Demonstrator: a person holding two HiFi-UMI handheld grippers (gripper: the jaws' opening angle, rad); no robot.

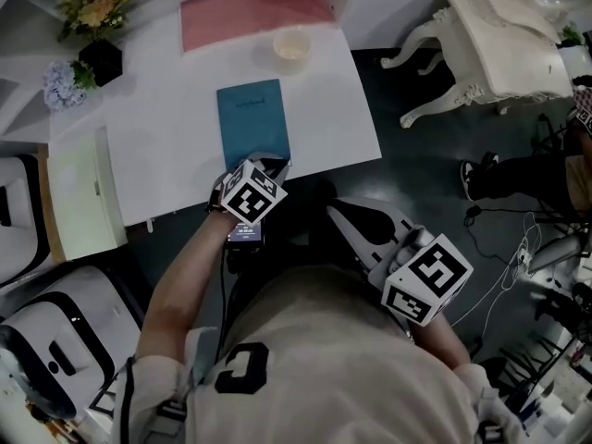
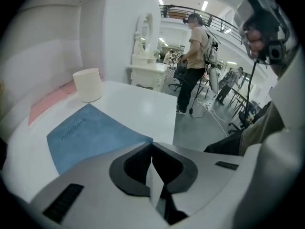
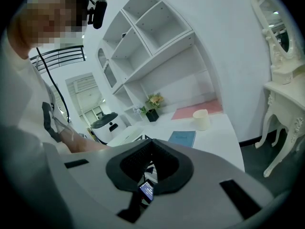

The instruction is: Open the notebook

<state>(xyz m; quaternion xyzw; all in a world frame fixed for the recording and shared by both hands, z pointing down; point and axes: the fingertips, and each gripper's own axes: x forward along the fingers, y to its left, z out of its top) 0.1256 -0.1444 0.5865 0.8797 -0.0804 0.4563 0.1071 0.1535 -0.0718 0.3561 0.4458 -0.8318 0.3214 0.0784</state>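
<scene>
Sitting at the near corner of the notebook (image 1: 252, 123), the left gripper (image 1: 268, 162) with fingers (image 2: 131, 168) together; right gripper (image 1: 333, 208) likewise shut.

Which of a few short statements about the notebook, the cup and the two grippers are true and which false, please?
1. The notebook lies closed on the white table. True.
2. The cup stands on the notebook. False: it stands on the table, apart from the notebook, beyond its far end.
3. The left gripper has its jaws together at the notebook's near corner. True.
4. The right gripper holds the cup. False: it is off the table on the person's side, with its jaws together on nothing.
</scene>
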